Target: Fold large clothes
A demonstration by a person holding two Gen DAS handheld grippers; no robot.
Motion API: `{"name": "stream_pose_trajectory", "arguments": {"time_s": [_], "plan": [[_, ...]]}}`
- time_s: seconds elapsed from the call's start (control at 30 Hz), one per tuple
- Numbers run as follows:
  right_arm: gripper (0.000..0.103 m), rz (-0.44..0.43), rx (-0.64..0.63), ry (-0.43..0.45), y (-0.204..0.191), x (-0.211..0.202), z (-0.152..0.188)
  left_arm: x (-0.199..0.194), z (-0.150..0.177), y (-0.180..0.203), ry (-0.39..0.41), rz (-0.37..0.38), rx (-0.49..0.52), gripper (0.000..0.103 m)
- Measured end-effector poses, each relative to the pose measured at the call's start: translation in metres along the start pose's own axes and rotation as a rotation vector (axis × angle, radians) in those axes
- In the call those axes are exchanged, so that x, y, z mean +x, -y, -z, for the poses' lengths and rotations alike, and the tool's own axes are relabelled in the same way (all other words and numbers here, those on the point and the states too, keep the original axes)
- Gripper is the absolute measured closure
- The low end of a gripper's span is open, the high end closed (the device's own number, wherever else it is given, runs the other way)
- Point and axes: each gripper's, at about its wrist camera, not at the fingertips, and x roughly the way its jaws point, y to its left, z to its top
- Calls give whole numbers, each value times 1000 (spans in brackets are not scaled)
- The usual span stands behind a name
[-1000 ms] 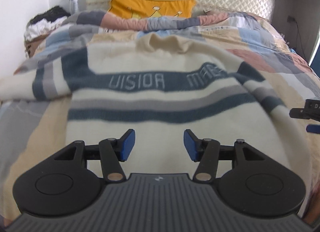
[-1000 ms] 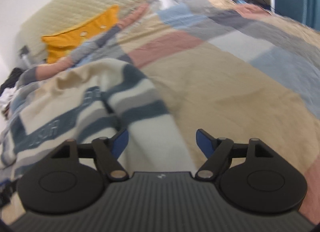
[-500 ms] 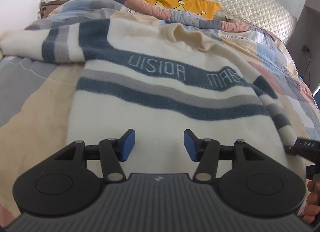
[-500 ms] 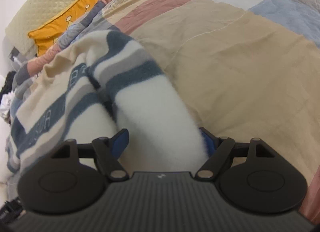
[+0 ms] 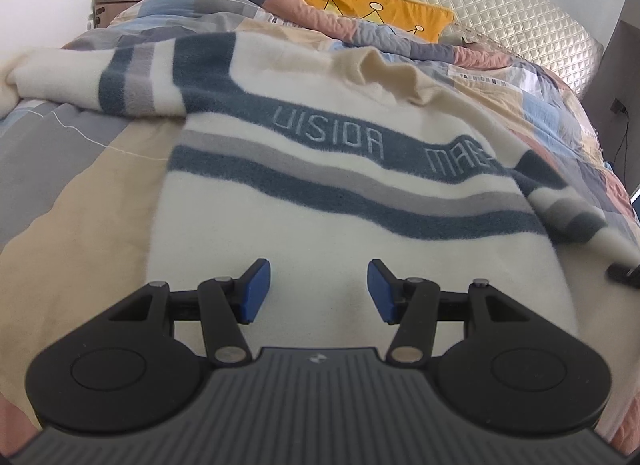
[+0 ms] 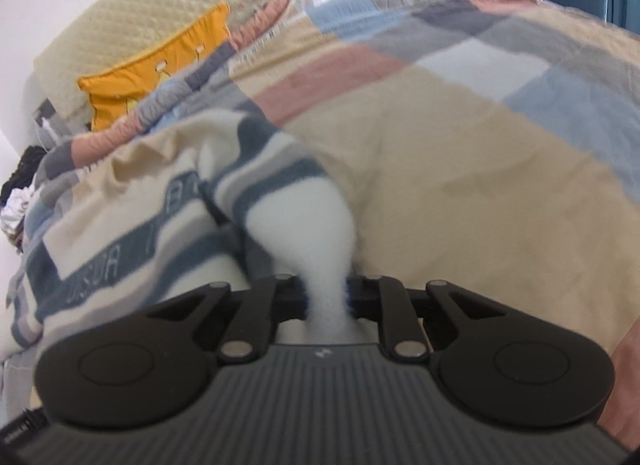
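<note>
Sweater [image 5: 340, 201] lies flat on the bed [image 5: 72, 201], and the left gripper [image 5: 319, 289] hangs over its low edge with jaws apart and nothing between them, likely waiting its turn. In the right view, the right gripper [image 6: 326, 297] is closing, pinching the sleeve [image 6: 304, 217] tight, likely to fold it in.

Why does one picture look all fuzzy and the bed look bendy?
Right wrist view: smeared by motion blur, the quilt and yellow pillow soft-edged. Left wrist view: sharp, the sweater lettering crisp, but the fisheye lens bows the bed outward. Both: soft daylight, no glare.
</note>
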Motion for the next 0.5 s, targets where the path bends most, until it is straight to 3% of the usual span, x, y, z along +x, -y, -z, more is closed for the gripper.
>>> {"name": "stream_pose_trajectory", "arguments": {"time_s": [0.07,0.2,0.5], "plan": [[87,-9,-22,17,2,-3,-16,0,0,1,-1,-3,6,43],[87,29,-218,40,4,-5,-59,2,-2,2,4,-1,-12,43],[87,138,-427,87,12,16,-197,7,-5,1,-7,34,-41,43]]}}
